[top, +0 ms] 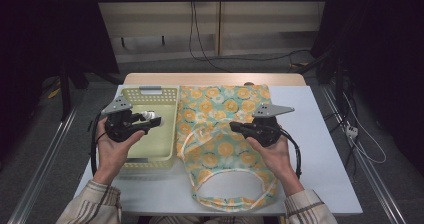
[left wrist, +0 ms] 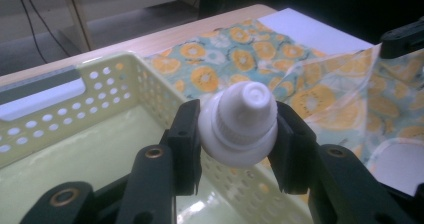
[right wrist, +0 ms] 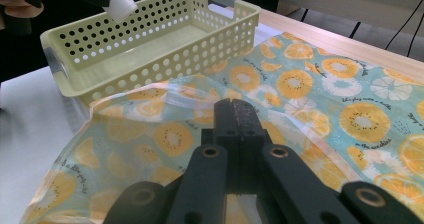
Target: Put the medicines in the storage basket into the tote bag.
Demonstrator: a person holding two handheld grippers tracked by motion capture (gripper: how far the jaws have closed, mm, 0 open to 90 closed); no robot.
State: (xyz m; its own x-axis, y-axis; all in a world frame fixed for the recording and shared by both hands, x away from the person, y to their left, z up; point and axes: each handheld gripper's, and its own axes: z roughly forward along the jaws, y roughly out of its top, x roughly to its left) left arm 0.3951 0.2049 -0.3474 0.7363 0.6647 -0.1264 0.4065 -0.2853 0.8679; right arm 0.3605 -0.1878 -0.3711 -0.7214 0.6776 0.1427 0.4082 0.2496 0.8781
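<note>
Over the basket: left hand-held gripper (left wrist: 235,134) hangs above the pale yellow perforated basket (left wrist: 100,109), jaws partly closed on a white bottle (left wrist: 239,124).
Bottle: clamped by both pads at its ribbed neck, cap pointing away from the left hand-held gripper toward the cloth; in the high view it pokes out past the jaw tips (top: 150,117).
Basket: directly below and ahead of the left hand-held gripper, standing on the white worktop (top: 325,149), with a grey handle strip on its far wall.
Right hand-held gripper (right wrist: 235,116): jaws fully closed together over the cloth; whether they pinch any of it I cannot tell.
Cloth: teal bag with an orange-slice print (top: 220,134), spread under and ahead of the right hand-held gripper, its edge touching the basket's near wall.
Hands: left hand (top: 112,146), right hand (top: 272,151).
</note>
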